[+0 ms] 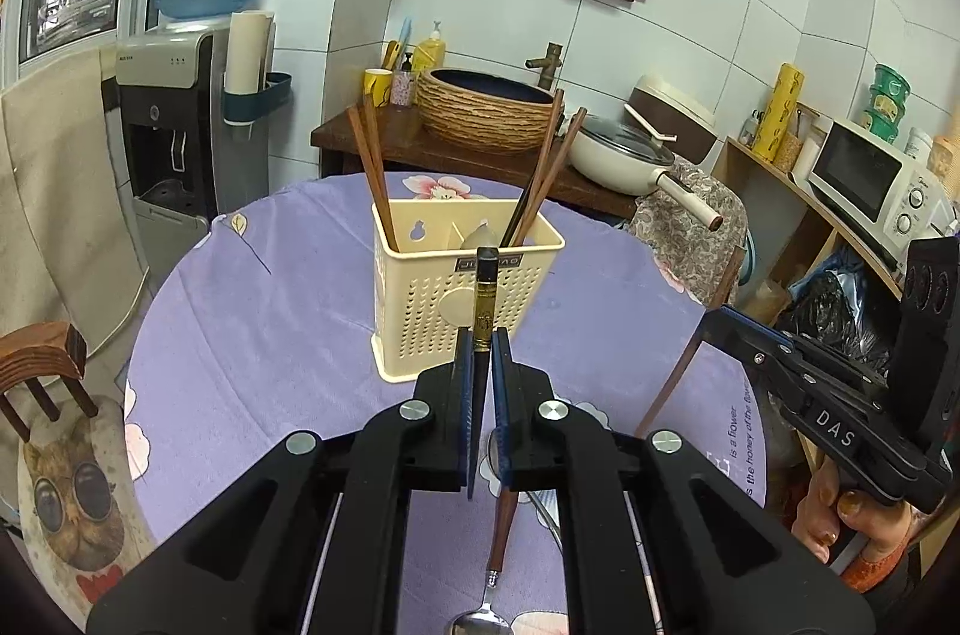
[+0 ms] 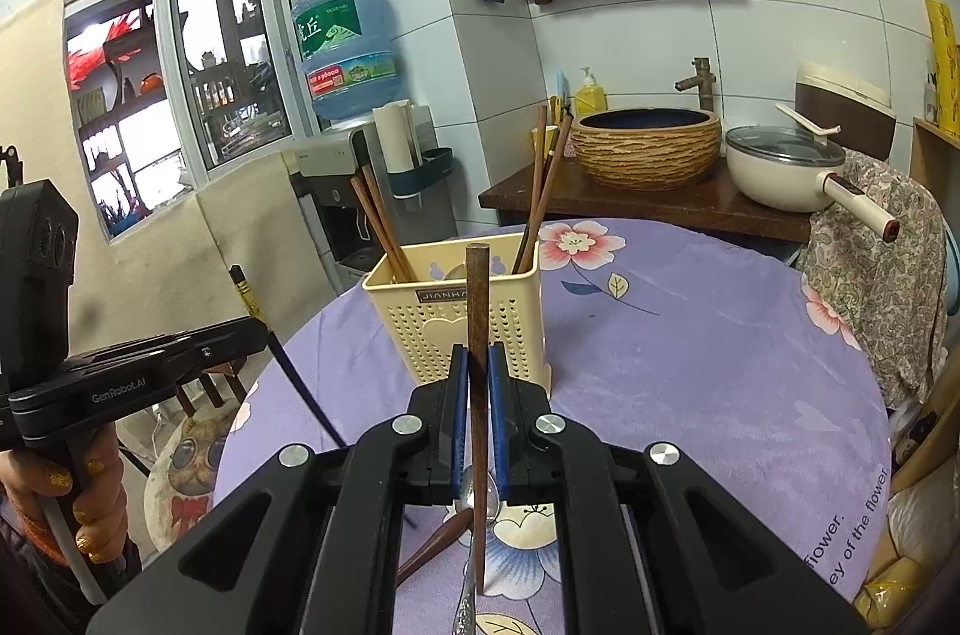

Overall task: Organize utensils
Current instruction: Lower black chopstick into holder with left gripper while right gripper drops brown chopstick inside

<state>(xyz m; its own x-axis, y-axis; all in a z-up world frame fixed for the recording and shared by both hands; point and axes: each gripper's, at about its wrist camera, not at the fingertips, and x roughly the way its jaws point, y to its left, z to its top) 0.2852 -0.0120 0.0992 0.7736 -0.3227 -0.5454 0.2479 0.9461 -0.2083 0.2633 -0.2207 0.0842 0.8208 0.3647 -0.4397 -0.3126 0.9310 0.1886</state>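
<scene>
Utensils are the job, and the cream utensil holder (image 1: 459, 293) on the purple flowered tablecloth (image 1: 252, 335) is the landmark for all of them. Already inside it, 2 brown chopsticks (image 1: 371, 167) lean out of its left compartment and a few more (image 1: 549, 167) lean out of its right one; something pale and rounded, perhaps a spoon bowl, shows in the middle section, too hidden to name for certain.

In front of the holder, the left gripper (image 1: 482, 341) has its jaws closed tight on a black chopstick (image 1: 485, 299) with a gold-patterned band, held nearly upright with the decorated end up. That attitude looks chosen so the stick can be dropped straight down into a slot. To the right of the holder, the right gripper (image 2: 478, 365) is likewise clamped on a brown wooden chopstick (image 2: 478, 311), also standing close to vertical, its top end level with the holder's rim in the right wrist view.

On the cloth, on the near side of the holder and under both grippers, lie a metal spoon with a wooden handle (image 1: 495, 563) and a second spoon (image 2: 480, 497) beside another brown handle; these seem to be waiting their turn.

Both sticks are clear of the holder, so I judge the insertion has not yet begun. Each needs lining up over an open compartment without knocking the leaning chopsticks.
</scene>
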